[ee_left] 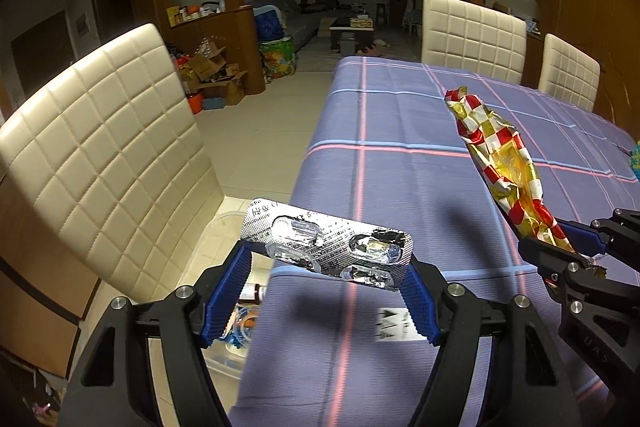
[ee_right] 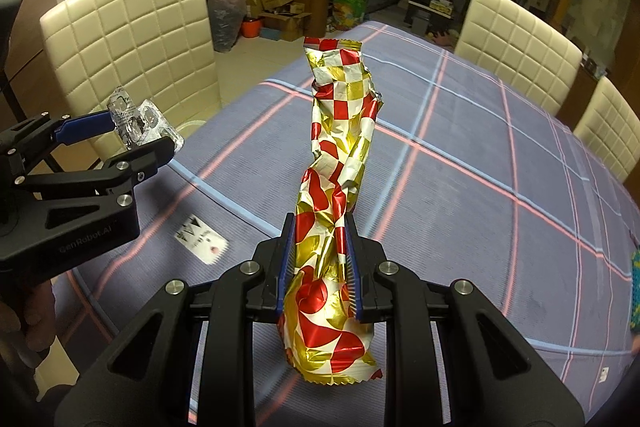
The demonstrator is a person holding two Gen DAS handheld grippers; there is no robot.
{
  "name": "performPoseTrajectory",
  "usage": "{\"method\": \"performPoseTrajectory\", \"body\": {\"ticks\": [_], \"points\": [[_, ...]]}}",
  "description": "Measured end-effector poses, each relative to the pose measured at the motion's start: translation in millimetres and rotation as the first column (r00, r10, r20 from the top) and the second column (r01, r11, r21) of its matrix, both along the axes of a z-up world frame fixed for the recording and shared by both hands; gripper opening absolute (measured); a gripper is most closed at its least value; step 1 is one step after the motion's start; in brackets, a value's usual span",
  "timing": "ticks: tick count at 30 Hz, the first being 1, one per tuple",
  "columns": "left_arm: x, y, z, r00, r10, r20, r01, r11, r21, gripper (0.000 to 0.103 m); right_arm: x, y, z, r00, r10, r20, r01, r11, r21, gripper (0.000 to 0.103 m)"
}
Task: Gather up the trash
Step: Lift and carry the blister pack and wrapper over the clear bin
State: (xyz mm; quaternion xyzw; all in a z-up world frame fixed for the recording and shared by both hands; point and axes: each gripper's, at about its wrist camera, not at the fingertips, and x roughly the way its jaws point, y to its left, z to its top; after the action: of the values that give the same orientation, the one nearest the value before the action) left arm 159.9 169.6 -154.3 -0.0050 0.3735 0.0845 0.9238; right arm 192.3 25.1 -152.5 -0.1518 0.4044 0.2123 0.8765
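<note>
Checked tablecloth (ee_right: 460, 187) under two loaded grippers.
Left gripper (ee_left: 326, 267) clamped on pill pack (ee_left: 326, 249); right gripper (ee_right: 322, 267) squeezed tight around snack wrapper (ee_right: 340, 147).

We've got the blister pack (ee_left: 326, 247) clamped crosswise between our left gripper's (ee_left: 326, 267) blue pads, above the tablecloth's (ee_left: 400, 167) edge. To its right, the right gripper (ee_left: 560, 247) pinches the checkered wrapper (ee_left: 496, 155).

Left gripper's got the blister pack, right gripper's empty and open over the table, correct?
Not quite. The left gripper does hold the blister pack, but the right gripper is not empty: the right wrist view shows it shut on a red, gold and white checked wrapper over the table.
</note>
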Motion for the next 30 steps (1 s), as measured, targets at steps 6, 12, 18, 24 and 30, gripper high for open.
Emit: {"method": "performPoseTrajectory", "body": {"ticks": [6, 12, 18, 24, 30], "points": [[-6, 23, -6, 0.999, 0.039, -0.004, -0.039, 0.999, -0.011, 0.069, 0, 28, -3, 0.999, 0.044, -0.006, -0.044, 0.999, -0.017, 0.023], [-12, 47, -11, 0.997, 0.073, -0.009, -0.073, 0.997, -0.025, 0.069, 0, 56, -7, 0.996, 0.086, -0.015, -0.086, 0.996, -0.034, 0.023], [-14, 71, -19, 0.993, 0.118, -0.026, -0.119, 0.992, -0.032, 0.069, 3, 88, -11, 0.992, 0.128, -0.024, -0.129, 0.991, -0.046, 0.024], [-13, 104, -30, 0.984, 0.173, -0.047, -0.175, 0.983, -0.054, 0.069, 9, 121, -13, 0.986, 0.164, -0.025, -0.165, 0.985, -0.057, 0.024], [-6, 127, -40, 0.981, 0.186, -0.062, -0.191, 0.979, -0.075, 0.071, 17, 142, -16, 0.984, 0.178, -0.028, -0.179, 0.982, -0.066, 0.024]]}}
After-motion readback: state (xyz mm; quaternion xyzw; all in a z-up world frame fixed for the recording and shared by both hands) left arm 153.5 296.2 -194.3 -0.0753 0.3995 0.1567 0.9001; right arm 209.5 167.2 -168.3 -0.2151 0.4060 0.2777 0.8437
